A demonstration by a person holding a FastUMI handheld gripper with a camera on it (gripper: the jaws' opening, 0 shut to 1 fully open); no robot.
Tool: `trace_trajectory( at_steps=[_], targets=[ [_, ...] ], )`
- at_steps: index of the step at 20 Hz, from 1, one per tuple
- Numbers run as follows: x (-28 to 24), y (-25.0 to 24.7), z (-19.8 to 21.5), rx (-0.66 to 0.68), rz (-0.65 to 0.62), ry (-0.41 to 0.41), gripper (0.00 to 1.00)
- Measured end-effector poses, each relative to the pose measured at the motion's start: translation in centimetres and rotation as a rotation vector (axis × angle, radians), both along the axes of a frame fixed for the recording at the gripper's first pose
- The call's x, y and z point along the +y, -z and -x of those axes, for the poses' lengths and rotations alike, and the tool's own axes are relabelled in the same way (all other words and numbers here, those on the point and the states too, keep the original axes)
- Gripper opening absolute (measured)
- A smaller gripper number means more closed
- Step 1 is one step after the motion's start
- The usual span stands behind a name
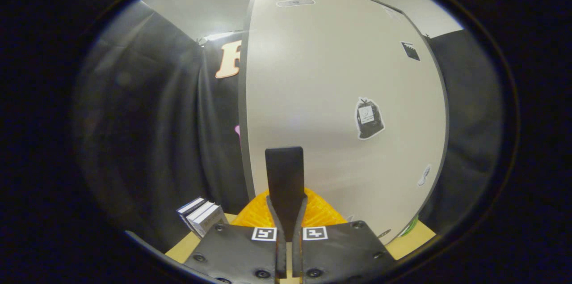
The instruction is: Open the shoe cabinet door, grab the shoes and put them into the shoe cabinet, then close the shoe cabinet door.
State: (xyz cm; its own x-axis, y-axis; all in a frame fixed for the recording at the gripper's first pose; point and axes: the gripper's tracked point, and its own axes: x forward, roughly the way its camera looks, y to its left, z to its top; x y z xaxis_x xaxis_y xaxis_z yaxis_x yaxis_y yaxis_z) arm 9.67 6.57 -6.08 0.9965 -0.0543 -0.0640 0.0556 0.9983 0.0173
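Note:
The white shoe cabinet door (330, 96) stands upright just ahead of my fingers, carrying a dark bag-shaped sticker (369, 118) and a few smaller stickers. Its grey left edge (243, 118) runs from top to bottom. I cannot tell whether the door is closed flush or slightly swung. My gripper (284, 158) is shut, its two fingers pressed together with nothing between them, tips close to the lower part of the door. An orange ribbed object (319, 212) lies directly beneath the fingers at the foot of the door.
Black cloth hangs to the left and right of the cabinet. A small stack of books or boxes (202, 217) stands on the light wooden surface (185, 248) left of the fingers. A bit of green (411, 226) peeks out at the cabinet's lower right.

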Motion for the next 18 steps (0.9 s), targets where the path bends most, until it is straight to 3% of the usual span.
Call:
trace_trajectory(
  at_steps=[4, 12, 18],
  targets=[
    [-0.3, -0.2, 2.4, 0.01, 0.003, -0.059, 0.07],
    [-3.5, -0.7, 9.9, 0.038, 0.012, -0.254, 0.07],
    [-7.6, -1.2, 14.3, 0.042, 0.025, -0.314, 0.07]
  ],
)
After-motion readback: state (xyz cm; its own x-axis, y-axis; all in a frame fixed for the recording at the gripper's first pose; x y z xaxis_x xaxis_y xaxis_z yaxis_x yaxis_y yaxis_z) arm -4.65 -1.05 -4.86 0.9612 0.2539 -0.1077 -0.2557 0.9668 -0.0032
